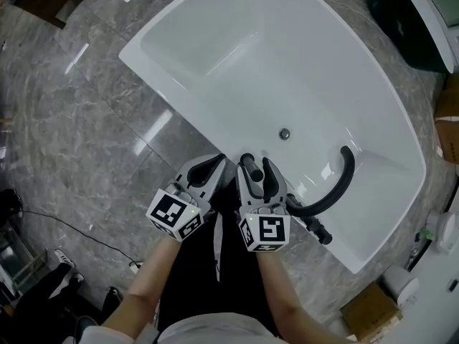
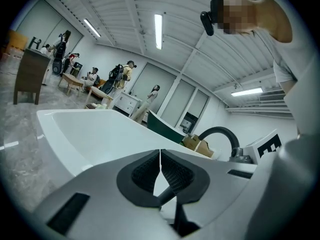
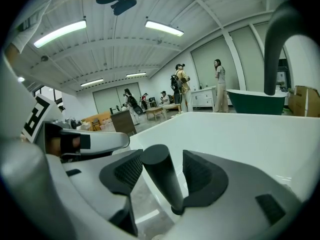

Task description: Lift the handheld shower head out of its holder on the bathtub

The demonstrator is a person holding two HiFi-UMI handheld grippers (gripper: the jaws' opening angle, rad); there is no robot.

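"Where is the handheld shower head sitting?"

"I'm seeing it standing almost upright at the near rim of the bathtub, a dark round stick rising from the white edge. It's poking up right in front of me, between my two tools."

"And the right tool?"

"I'm holding it wide, with the stick standing between its two ribbed pads. The left-hand pad is lying close against the stick, and I'm seeing a gap on the other side, so I'm not calling it a grip."

"What is the left tool doing?"

"Its pads are meeting at the tips with nothing pinched between them. I'm hanging it just beside the right one, over the same rim."

"Anything else around?"

"The black curved spout is arching over the tub to the right of my right tool, and the drain is showing in the tub bottom beyond it. Grey stone floor is running all round the tub."
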